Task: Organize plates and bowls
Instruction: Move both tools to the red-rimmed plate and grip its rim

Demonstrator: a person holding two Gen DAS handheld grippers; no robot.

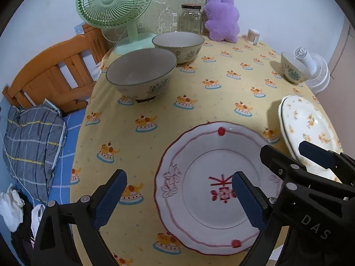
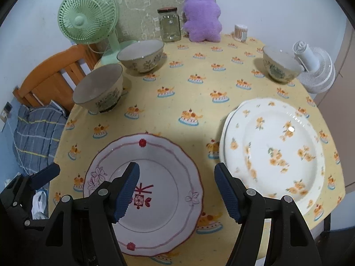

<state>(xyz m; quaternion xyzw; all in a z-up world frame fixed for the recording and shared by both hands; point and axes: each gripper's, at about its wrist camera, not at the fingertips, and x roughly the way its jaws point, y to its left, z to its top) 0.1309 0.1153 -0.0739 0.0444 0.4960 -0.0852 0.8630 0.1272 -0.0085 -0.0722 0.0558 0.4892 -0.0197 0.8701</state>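
Note:
A white plate with red trim (image 1: 193,155) (image 2: 159,210) lies at the table's near edge. My left gripper (image 1: 180,196) hovers open over its left rim, one finger above the cloth and the other above the plate's middle. My right gripper (image 2: 177,190) hovers open over its right rim, nothing between its pads. To the right are two stacked plates with orange flowers (image 1: 308,128) (image 2: 273,146). Two large patterned bowls (image 1: 142,73) (image 1: 177,44) stand at the far left, and a smaller bowl (image 1: 292,68) (image 2: 279,64) at the far right.
The round table wears a yellow cloth (image 2: 188,93). At its back stand a green fan (image 1: 113,2), a glass jar (image 2: 169,25), a purple plush toy (image 2: 202,17) and a cotton-swab tub (image 2: 240,32). A white fan (image 2: 315,71) is at the right, a wooden bed frame (image 1: 51,75) at the left.

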